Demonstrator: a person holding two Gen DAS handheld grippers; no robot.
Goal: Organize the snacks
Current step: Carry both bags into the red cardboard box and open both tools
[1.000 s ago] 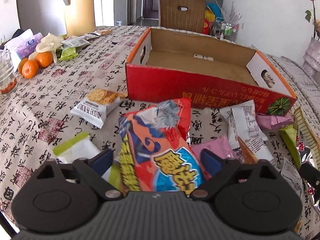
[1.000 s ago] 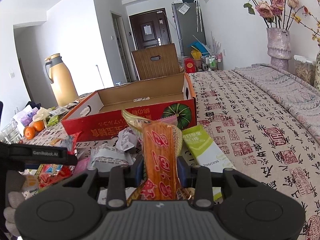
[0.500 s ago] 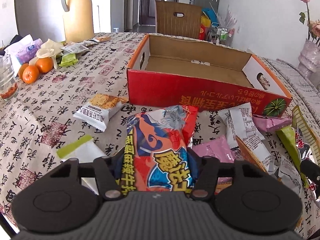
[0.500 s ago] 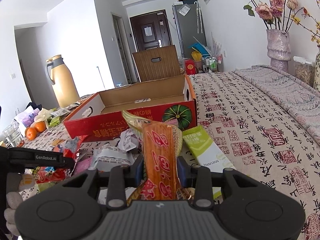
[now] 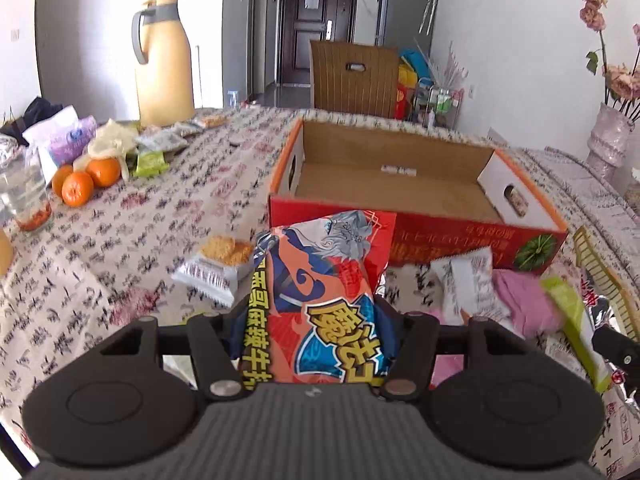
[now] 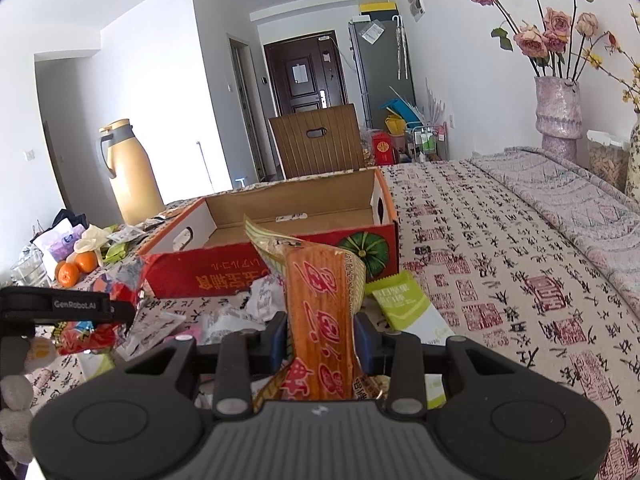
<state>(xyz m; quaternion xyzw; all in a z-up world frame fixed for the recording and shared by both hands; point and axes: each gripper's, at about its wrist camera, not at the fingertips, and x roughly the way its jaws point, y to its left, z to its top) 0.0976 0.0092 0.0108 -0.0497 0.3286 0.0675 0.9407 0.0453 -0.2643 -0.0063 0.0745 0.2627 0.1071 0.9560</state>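
Note:
My left gripper [image 5: 316, 332] is shut on a red, orange and blue snack bag [image 5: 320, 288], lifted a little off the patterned tablecloth. Just beyond it stands the open red cardboard box [image 5: 472, 240], empty inside. My right gripper [image 6: 320, 338] is shut on a tall orange snack packet [image 6: 320, 320] with a gold crinkled top, held upright in front of the same box [image 6: 224, 276]. The left gripper [image 6: 128, 312] with its red bag shows at the left edge of the right wrist view.
Loose snack packs lie before the box: a white biscuit pack [image 5: 216, 266], pink [image 5: 524, 300] and green [image 6: 404, 304] packets. Oranges [image 5: 86, 180], a glass [image 5: 26, 196] and a yellow thermos [image 5: 162, 64] stand at the left. A vase of flowers [image 6: 558, 112] stands far right.
My left gripper has closed on the red snack bag and raised it off the table toward the box. The right gripper with its orange packet has stayed put.

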